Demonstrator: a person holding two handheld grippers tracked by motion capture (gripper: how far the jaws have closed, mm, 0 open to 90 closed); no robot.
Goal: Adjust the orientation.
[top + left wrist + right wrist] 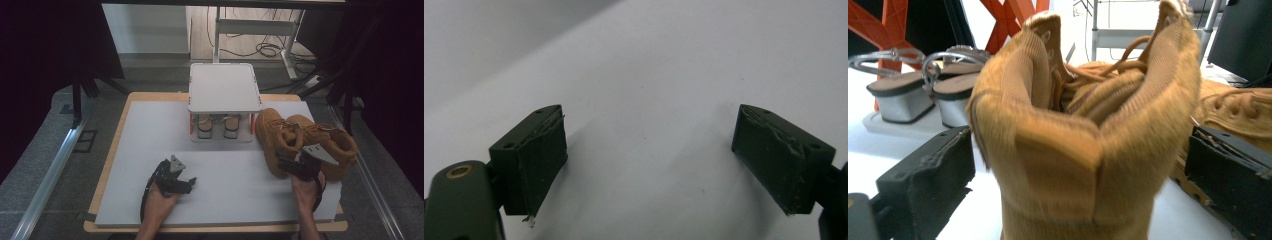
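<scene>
Right tongs (1083, 170) spread wide, the boot's (1073, 130) heel collar between them, pads clear. Left tongs (649, 165) spread, nothing between, low over the bench (649, 75).

Two boots (300, 142) stand right of the rack (223, 102).

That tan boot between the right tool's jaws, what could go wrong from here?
The right tool stands open around the boot's soft heel collar; closing there might just fold the collar and let the boot slip. The second boot lies touching it, so a lift could drag it. The rack with sandals stands close by, easy to bump.
</scene>
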